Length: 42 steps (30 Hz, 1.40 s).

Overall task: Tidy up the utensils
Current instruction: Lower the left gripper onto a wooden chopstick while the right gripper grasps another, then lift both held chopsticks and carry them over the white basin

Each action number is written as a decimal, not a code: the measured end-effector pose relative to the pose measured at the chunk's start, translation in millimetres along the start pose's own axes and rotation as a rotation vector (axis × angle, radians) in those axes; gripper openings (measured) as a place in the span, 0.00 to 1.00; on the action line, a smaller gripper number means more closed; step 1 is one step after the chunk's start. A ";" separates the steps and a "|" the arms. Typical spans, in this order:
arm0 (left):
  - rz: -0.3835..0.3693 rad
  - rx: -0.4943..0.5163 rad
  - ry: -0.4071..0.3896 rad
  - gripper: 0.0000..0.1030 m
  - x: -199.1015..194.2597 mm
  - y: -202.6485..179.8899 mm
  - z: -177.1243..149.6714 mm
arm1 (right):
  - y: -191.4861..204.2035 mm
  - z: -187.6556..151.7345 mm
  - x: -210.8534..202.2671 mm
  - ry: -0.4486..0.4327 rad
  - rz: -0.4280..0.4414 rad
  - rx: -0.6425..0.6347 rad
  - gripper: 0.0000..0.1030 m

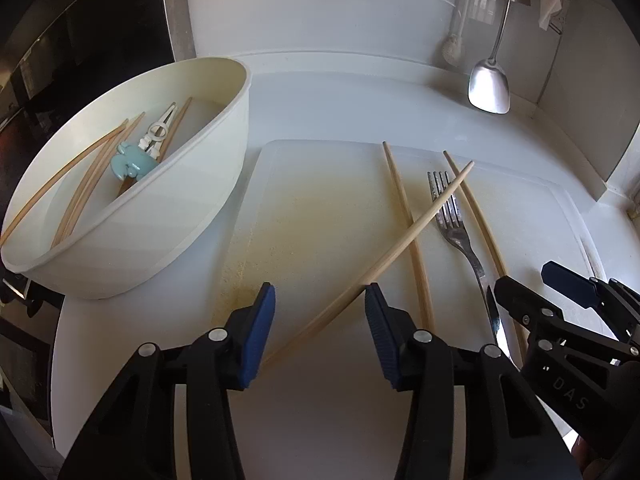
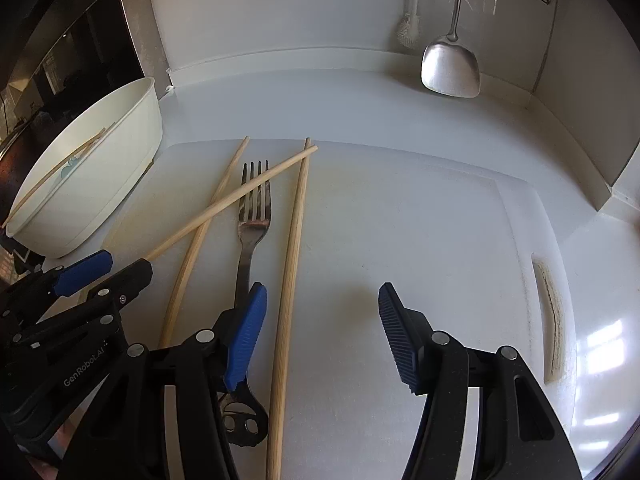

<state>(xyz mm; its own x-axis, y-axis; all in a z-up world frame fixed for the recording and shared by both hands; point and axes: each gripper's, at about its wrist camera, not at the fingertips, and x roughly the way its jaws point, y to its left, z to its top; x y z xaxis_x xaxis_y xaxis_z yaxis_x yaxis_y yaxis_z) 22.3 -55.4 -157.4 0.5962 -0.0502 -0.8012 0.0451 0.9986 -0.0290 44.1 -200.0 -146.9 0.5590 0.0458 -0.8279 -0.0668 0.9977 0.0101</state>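
Blue-padded fingers (image 1: 260,332) of the left gripper (image 1: 320,330) stand partly spread, and the slanted chopstick (image 1: 416,226) runs between them: it lies against the right-hand pad, while the other pad stands clear of it, so no firm pinch shows. That chopstick crosses over the tines of a metal fork (image 2: 252,240) and one of two other chopsticks, the left chopstick (image 2: 192,252), while the right chopstick (image 2: 290,280) lies just beside the fork. All rest on a white cutting board (image 2: 420,240). The right gripper (image 2: 322,334) hangs over the board with its jaws apart, the right chopstick passing between them near its left pad, untouched. At the board's left edge sits a cream tub (image 1: 192,216) holding more chopsticks and a pale blue training chopstick set (image 1: 138,160). A steel spatula (image 1: 490,88) hangs at the back wall.
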 end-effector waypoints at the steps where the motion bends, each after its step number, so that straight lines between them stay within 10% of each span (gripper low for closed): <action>1: -0.008 0.007 0.000 0.34 0.0 -0.9 0.7 | 0.6 0.6 0.8 -0.002 -0.004 -0.009 0.54; 9: -0.041 0.030 -0.005 0.24 1.2 -1.5 3.7 | 3.2 5.4 4.0 -0.012 -0.014 -0.045 0.41; 17: -0.076 0.034 0.002 0.22 2.5 1.4 6.9 | 10.1 8.3 5.0 -0.015 0.003 -0.057 0.07; 24: -0.125 0.001 0.024 0.07 3.3 7.2 8.2 | 2.6 2.0 2.0 -0.023 0.024 -0.004 0.06; 42: -0.191 -0.038 0.036 0.07 -19.8 4.4 2.1 | -12.6 -7.3 -19.9 -0.052 0.052 0.084 0.06</action>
<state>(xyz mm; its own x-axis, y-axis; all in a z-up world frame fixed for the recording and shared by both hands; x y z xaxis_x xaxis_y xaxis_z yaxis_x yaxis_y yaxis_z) 12.3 -50.0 -140.4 0.5509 -0.2389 -0.7996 0.1240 0.9709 -0.2047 27.8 -213.8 -134.6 0.5988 0.0978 -0.7949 -0.0287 0.9945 0.1008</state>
